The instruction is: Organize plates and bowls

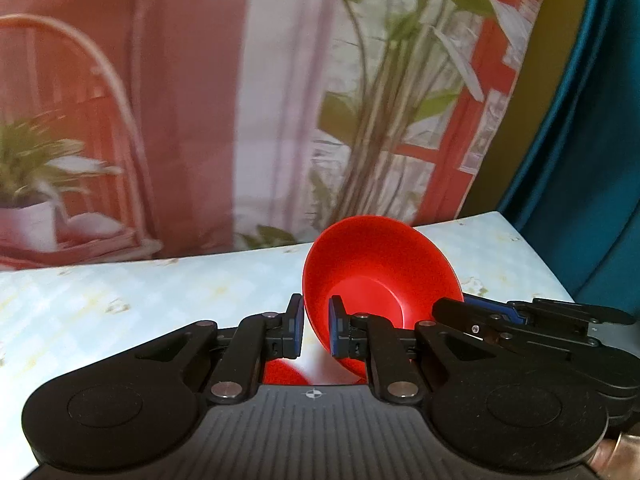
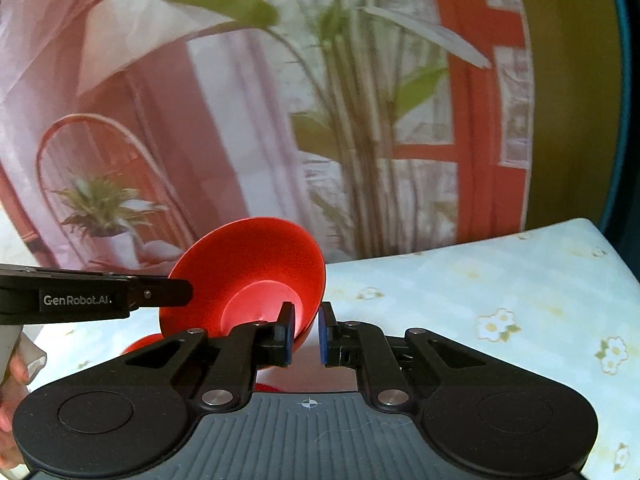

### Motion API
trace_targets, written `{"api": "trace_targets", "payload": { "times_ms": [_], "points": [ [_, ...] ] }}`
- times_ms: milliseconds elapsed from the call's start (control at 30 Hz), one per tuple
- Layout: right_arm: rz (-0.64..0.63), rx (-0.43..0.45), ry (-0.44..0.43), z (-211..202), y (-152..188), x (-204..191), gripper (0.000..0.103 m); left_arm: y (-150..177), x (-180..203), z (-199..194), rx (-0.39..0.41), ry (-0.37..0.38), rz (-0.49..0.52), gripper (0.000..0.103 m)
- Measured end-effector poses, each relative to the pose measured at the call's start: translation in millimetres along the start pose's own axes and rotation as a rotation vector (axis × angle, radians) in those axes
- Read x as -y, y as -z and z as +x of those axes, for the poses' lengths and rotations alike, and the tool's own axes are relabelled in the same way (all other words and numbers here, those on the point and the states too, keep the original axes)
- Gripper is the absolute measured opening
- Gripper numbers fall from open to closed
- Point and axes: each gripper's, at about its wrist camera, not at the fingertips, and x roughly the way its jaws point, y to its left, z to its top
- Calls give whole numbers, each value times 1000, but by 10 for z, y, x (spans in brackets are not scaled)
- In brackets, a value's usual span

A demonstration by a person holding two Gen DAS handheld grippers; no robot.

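Two grippers [image 1: 316, 330] [image 2: 306, 334] on bowl [image 1: 380, 268] rim (table [image 2: 500, 280] beneath)

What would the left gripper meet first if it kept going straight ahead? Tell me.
The red bowl it already pinches by the rim. Past that, likely the flowered tablecloth, then the printed backdrop; depth is hard to judge.

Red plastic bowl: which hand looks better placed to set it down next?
Probably the left, slightly. The left fingers and right fingers both pinch the red plastic bowl by its rim, but another red dish lies just beneath the left ones.
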Motion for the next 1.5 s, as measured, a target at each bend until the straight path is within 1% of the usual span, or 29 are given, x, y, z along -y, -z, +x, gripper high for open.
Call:
{"api": "trace_targets", "payload": {
  "times_ms": [200,333,567,900,1367,1467,1500],
  "points": [
    [-36,-28,-50,57,47,-404,12,111,-330,-199,-4,-28,-40,14],
    [-53,-58,-68,118,108,-615,12,223,-515,-306,-13,-42,-68,14],
    [-88,-105,-74,220,225,-831,12,432,-677,-326,-41,-51,-102,14],
    [-122,-149,-64,313,322,-930,12,642,-762,-258,-74,-62,-132,14],
    [-146,-159,-64,370,337,-982,12,669,-770,-230,-84,-79,-138,15],
    [-151,-155,-58,359,338,-980,15,663,-752,-237,-78,-88,-132,15],
    [-152,-153,-56,355,338,-976,19,665,-749,-241,-78,-92,-131,15]
  ]
}}
